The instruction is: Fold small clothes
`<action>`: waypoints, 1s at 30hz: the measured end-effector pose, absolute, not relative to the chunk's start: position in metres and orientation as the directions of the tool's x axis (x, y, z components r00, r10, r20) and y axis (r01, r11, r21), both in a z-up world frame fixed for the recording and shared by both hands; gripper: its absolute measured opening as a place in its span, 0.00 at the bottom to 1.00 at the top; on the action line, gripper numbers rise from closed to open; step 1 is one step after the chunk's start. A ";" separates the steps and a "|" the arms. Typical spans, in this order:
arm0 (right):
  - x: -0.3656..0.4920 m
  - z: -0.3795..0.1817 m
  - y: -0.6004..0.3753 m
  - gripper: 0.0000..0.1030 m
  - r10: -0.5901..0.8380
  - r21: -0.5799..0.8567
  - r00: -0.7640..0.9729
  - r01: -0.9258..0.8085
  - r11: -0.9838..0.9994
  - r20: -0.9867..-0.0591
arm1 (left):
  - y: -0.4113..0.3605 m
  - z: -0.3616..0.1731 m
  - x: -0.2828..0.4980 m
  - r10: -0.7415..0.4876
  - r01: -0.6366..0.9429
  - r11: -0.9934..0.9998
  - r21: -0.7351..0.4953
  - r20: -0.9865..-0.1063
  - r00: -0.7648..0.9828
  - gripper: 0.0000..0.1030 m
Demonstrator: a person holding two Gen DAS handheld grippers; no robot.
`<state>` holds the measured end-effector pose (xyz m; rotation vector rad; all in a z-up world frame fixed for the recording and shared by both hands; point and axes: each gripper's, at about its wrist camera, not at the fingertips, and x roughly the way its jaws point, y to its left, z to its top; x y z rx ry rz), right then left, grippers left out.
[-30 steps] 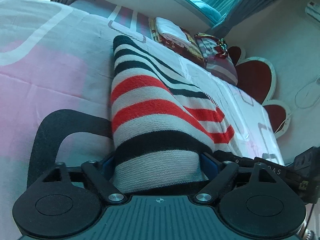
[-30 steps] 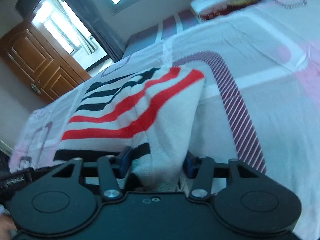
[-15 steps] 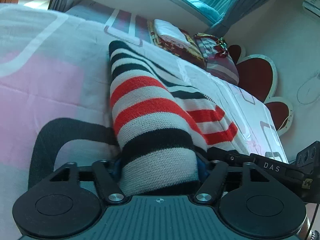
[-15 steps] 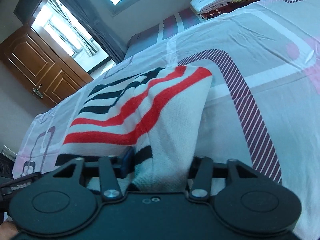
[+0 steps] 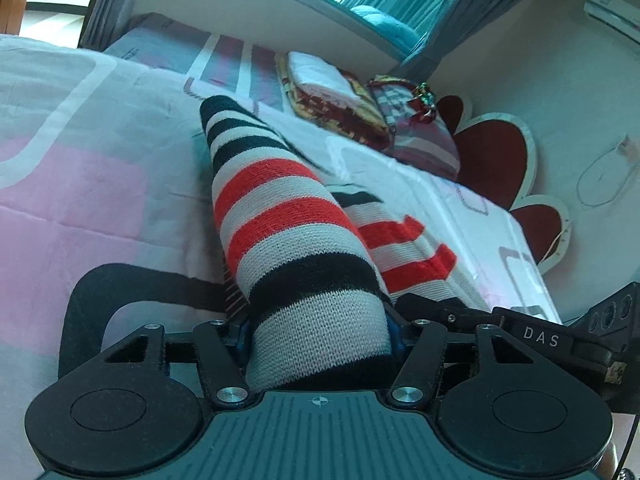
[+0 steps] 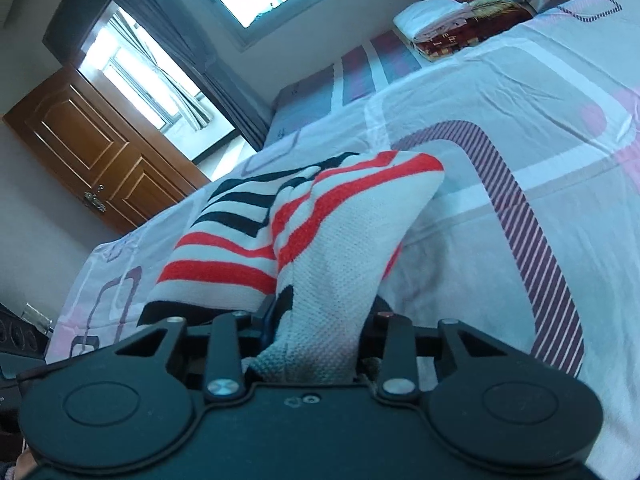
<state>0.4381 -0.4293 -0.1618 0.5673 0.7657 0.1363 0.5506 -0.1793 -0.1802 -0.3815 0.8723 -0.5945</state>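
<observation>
A knitted garment with red, black and white stripes lies on the bed, its near edge raised in a bunched fold. My left gripper has its jaws closing on one end of that edge, the blue pads pressing the thick roll of cloth. In the right wrist view the same garment runs up into my right gripper, whose jaws are also closing, with a gathered white and red fold pinched between them. The fingertips of both are hidden by the cloth.
The bedsheet, pink and white with striped bands, spreads all around. A folded stack of clothes and a pillow sit by the red headboard. A wooden door stands beyond the bed.
Both pairs of jaws have narrowed on the garment's near edge. That edge has risen off the sheet, and the cloth bunches tighter in each gripper.
</observation>
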 end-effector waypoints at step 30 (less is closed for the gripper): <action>0.480 -0.133 -0.220 0.34 0.470 0.628 0.744 -0.088 0.774 -0.476 | 0.078 -0.146 0.555 -0.513 0.245 0.840 -0.484 -0.562 0.649 0.58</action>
